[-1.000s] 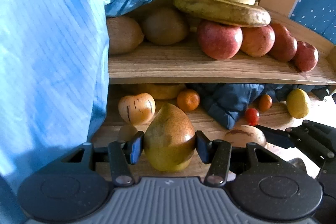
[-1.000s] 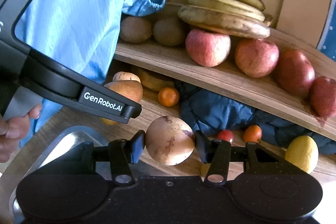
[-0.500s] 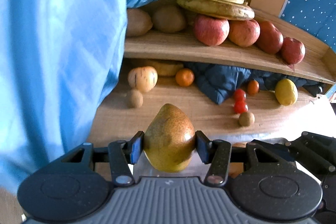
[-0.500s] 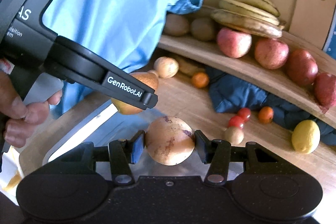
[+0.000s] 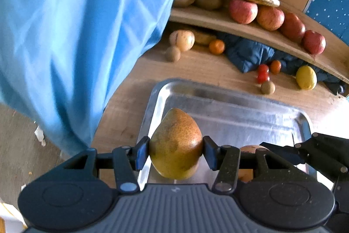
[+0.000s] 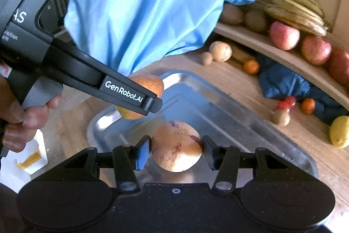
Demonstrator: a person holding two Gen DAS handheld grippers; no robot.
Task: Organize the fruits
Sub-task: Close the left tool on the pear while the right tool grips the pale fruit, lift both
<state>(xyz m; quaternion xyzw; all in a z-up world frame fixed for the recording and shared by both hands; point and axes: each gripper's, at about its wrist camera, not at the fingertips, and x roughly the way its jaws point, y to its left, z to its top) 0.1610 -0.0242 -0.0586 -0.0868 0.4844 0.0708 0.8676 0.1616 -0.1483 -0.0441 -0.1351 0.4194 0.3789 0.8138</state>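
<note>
The left gripper clamps a speckled yellow-green pear at its belly and the right gripper a round, blotched tan fruit, both firm, smooth, bruisable, over the shallow steel tray.

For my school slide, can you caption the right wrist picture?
Right gripper holds a round speckled fruit over a metal tray, beside a pear.

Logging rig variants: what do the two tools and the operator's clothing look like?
Left tool: grey ribbed body, black linkages, blue pads; white GenRobot.AI lettering on its black side. Right tool: black body, blue left pad. No cables visible. Light blue garment, elastic cuff.
</note>
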